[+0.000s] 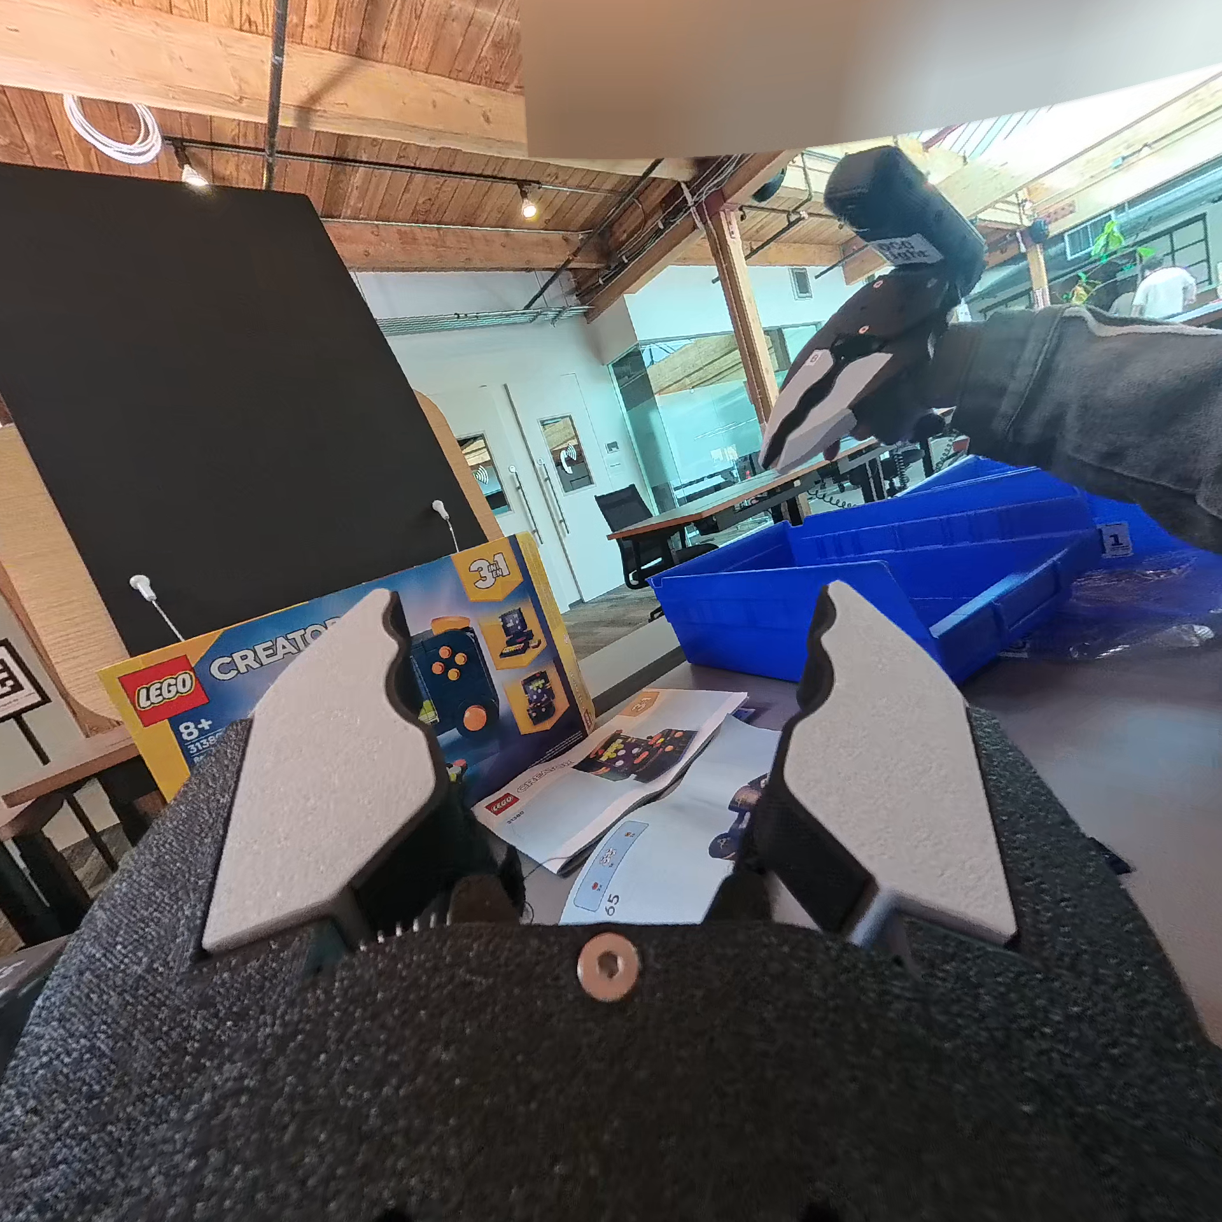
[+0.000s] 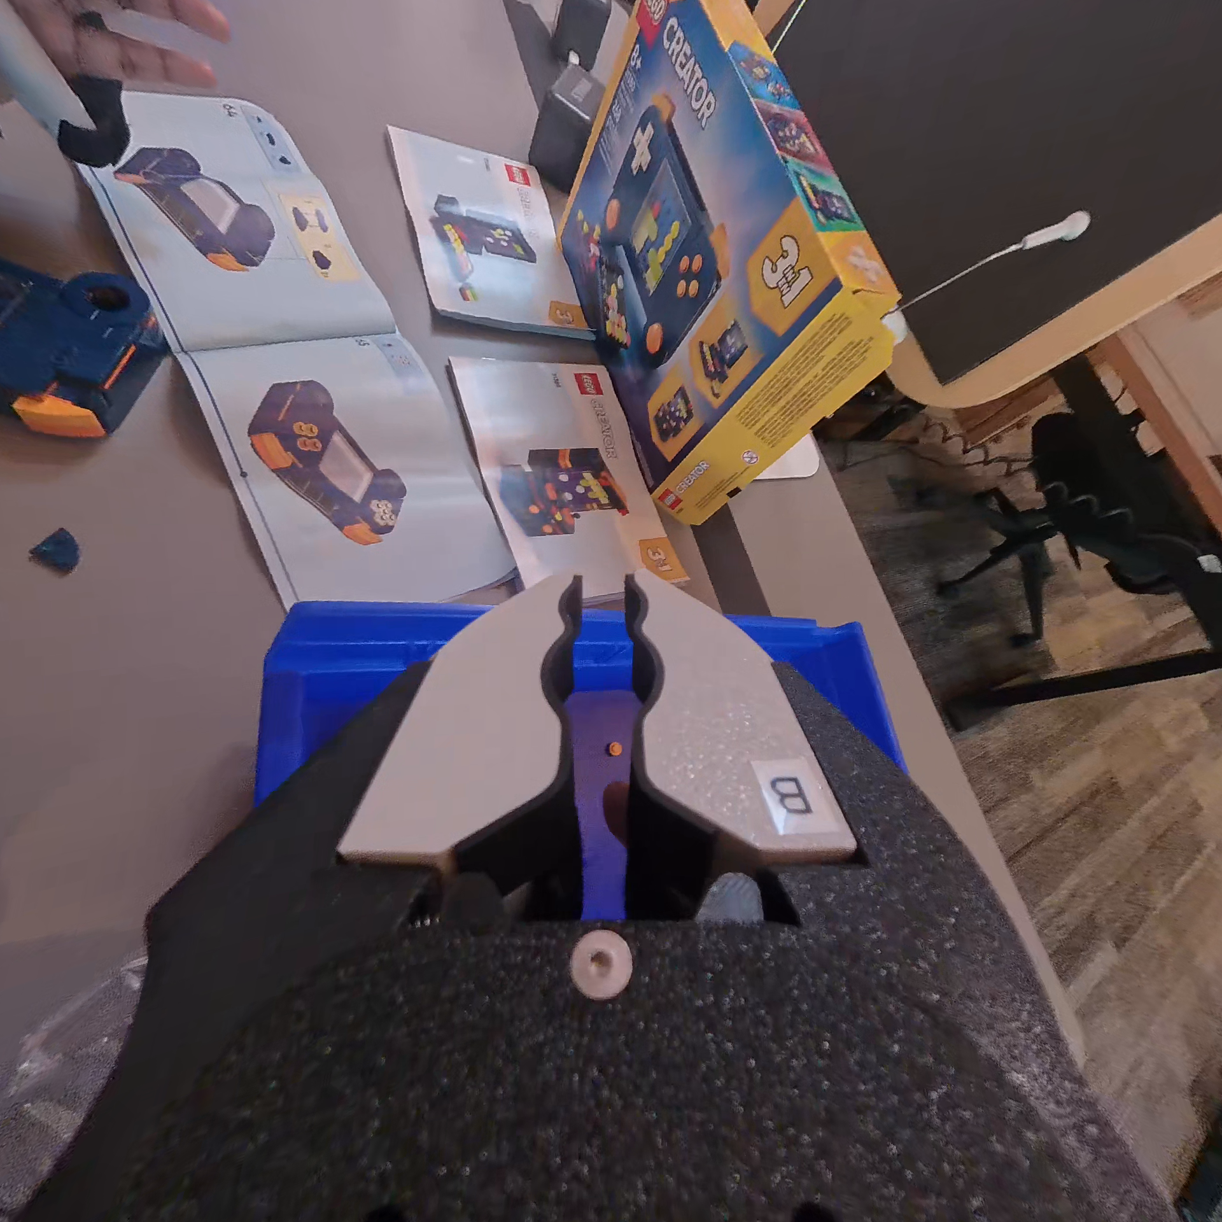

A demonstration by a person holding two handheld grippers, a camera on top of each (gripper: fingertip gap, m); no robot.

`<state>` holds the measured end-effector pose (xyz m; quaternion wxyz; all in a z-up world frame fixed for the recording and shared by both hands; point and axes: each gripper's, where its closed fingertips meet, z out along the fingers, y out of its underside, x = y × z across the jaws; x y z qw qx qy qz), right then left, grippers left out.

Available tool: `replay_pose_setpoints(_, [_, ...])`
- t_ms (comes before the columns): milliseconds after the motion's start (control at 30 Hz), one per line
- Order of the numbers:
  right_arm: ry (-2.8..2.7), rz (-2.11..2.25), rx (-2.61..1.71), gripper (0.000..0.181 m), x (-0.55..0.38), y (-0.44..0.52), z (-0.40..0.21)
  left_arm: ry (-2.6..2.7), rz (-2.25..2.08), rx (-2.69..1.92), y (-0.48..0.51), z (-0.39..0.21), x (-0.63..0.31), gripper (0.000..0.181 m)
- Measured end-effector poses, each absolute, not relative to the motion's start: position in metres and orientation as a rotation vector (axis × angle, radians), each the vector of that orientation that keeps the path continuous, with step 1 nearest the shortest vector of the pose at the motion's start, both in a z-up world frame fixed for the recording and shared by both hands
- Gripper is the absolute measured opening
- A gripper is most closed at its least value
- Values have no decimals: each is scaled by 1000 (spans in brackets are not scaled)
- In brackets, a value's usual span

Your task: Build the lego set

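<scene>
My left gripper [image 1: 611, 615] is open wide and empty, low over the grey table [image 1: 1091, 760], facing the Lego box [image 1: 357, 668] and the booklets [image 1: 615, 754]. My right gripper [image 2: 602, 588] is drawn together to a narrow slit with nothing between the jaws. It hovers over a blue bin [image 2: 370, 654] that holds a small orange piece [image 2: 615, 748]. It also shows in the left wrist view [image 1: 797, 459], above the bins [image 1: 727, 595]. A part-built dark blue and orange model [image 2: 73, 357] lies left of the open instruction booklet [image 2: 297, 370]. A loose dark blue piece [image 2: 56, 549] lies nearby.
Two closed booklets [image 2: 489, 231] [image 2: 562, 476] lie beside the leaning box [image 2: 714, 264]. Dark blocks [image 2: 569, 125] stand behind. A clear plastic bag [image 2: 59, 1058] lies near me. The table edge [image 2: 859, 661] drops to the floor on the right. A black board [image 1: 198, 397] stands behind the box. Some 25 cm of space lies between my two pairs of fingers.
</scene>
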<state>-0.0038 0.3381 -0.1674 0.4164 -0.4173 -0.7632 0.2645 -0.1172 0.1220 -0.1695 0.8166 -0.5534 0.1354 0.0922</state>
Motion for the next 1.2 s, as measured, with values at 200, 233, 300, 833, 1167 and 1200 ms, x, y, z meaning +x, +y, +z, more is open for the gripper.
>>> replay_pose_setpoints(200, [-1959,691,-1164,28,-1,339,-180,292,199,-1188,123,-171,-117,113])
replay_pose_setpoints(233, [-1968,690,-1175,29,-1,339,-182,292,199,-1188,123,-172,-117,113])
replay_pose_setpoints(300, [-1982,688,-1190,31,0,338,-185,293,199,-1190,123,-172,-117,113])
replay_pose_setpoints(833, [-2008,703,-1218,31,0,336,-190,301,205,-1198,123,-174,-116,113])
replay_pose_setpoints(1167, [-1998,709,-1231,26,1,336,-188,304,211,-1200,122,-175,-116,112])
replay_pose_setpoints(1200, [-1994,713,-1230,26,1,337,-187,305,211,-1199,122,-175,-116,112])
